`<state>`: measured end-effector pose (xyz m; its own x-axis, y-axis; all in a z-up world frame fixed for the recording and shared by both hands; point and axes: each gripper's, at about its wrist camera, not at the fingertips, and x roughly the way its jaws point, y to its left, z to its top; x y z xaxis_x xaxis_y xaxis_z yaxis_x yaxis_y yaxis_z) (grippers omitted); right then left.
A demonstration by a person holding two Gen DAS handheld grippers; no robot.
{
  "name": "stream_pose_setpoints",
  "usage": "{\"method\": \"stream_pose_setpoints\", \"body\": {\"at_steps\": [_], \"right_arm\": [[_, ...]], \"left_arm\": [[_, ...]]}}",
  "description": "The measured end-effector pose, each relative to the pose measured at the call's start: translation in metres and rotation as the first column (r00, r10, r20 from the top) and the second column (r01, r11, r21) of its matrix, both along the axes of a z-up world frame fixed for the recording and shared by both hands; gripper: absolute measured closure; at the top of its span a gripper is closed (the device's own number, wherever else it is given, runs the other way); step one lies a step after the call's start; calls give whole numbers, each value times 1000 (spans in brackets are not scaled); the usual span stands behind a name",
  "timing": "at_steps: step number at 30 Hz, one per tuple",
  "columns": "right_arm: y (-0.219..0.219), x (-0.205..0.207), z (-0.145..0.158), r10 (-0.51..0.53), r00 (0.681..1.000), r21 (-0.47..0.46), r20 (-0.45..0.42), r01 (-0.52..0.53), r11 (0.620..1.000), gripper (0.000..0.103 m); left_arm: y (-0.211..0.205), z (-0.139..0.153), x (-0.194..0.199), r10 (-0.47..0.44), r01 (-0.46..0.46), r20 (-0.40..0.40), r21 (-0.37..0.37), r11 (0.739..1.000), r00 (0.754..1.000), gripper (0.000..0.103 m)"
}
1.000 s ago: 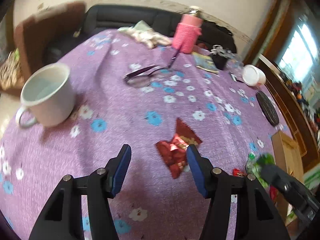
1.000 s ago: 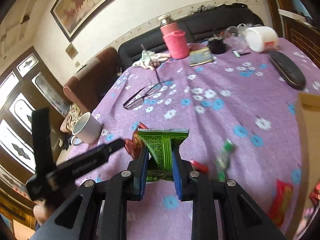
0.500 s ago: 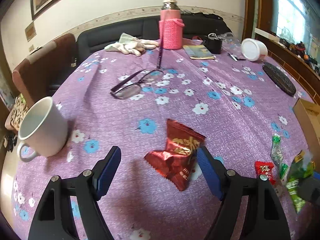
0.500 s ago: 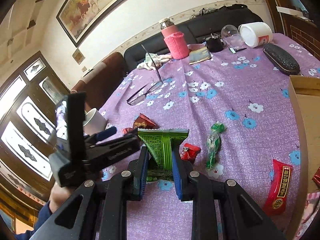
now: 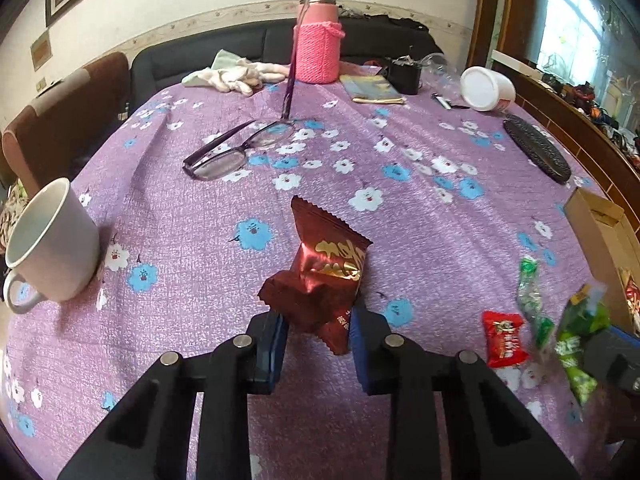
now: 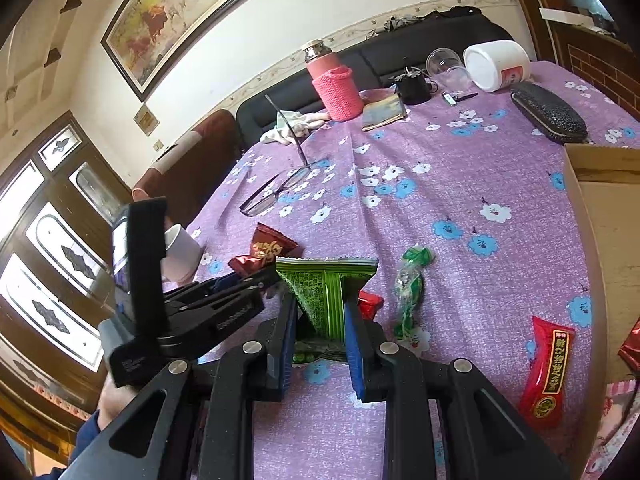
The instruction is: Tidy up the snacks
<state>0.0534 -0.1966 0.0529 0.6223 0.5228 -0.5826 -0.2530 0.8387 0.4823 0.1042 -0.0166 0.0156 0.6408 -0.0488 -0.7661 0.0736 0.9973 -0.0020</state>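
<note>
My left gripper (image 5: 318,326) is shut on a dark red snack packet (image 5: 320,276), holding its near end between the blue pads; the packet also shows in the right wrist view (image 6: 264,254). My right gripper (image 6: 320,320) is shut on a green snack packet (image 6: 326,292), which stands upright between the pads. On the purple flowered tablecloth lie a small red candy (image 5: 503,338), a green twisted candy (image 6: 410,286) and a long red packet (image 6: 550,374). A cardboard box (image 6: 600,208) sits at the right edge.
A white mug (image 5: 50,246) stands at the left. Glasses (image 5: 240,148), a pink knitted bottle (image 5: 318,46), a white tub (image 5: 486,88), a black case (image 5: 536,148) and cloths (image 5: 236,74) lie farther back. A sofa runs behind the table.
My left gripper moved forward over the dark red packet and shut on it. My right gripper kept hold of the green packet and shifted slightly toward the box.
</note>
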Motion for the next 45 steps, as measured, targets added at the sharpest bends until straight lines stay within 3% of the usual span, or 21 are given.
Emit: {"method": "stream_pose_setpoints", "body": {"at_steps": [8, 12, 19, 45], "right_arm": [[-5, 0, 0, -33, 999, -7, 8, 33, 999, 78], [-8, 0, 1, -46, 999, -10, 13, 46, 999, 78], [-12, 0, 3, -69, 997, -8, 22, 69, 998, 78], [-28, 0, 5, -138, 990, -1, 34, 138, 990, 78]], "left_arm": [[-13, 21, -20, -39, 44, 92, -45, 998, 995, 76], [-25, 31, -32, -61, 65, 151, -25, 998, 987, 76], [-42, 35, -44, -113, 114, 176, 2, 993, 978, 76], [-72, 45, -75, -180, 102, 349, 230, 968, 920, 75]]}}
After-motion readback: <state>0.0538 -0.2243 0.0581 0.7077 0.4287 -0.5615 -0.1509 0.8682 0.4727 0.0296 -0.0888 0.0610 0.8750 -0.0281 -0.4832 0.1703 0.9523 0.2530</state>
